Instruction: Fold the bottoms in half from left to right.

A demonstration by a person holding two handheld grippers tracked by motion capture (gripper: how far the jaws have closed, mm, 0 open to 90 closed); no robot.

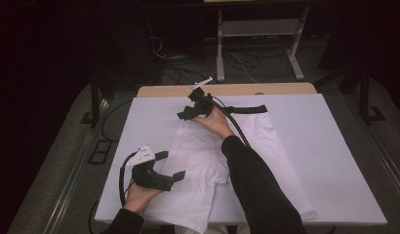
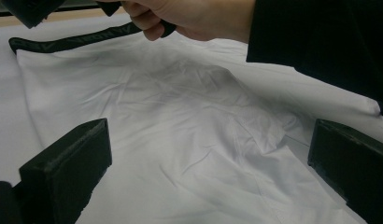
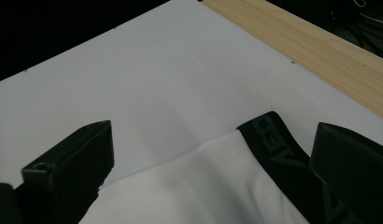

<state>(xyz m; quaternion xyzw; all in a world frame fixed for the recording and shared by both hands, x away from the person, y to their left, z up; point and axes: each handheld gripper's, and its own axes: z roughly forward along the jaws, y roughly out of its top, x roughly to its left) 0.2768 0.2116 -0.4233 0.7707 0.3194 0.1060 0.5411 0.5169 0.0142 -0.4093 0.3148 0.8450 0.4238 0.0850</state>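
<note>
High view: white shorts (image 1: pixel 203 156) with black waistband (image 1: pixel 247 109) lie spread on the white-covered counter (image 1: pixel 334 161). Right gripper (image 1: pixel 192 110), jaws apart, sits at the waistband's far corner. Left gripper (image 1: pixel 170 168), jaws apart, hovers over the near hem.

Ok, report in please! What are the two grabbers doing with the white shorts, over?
Left gripper open, low over the white shorts. Right gripper open at the black waistband corner, nothing gripped. Shorts wrinkled, flat on the white table cover. Nothing in the way.
</note>
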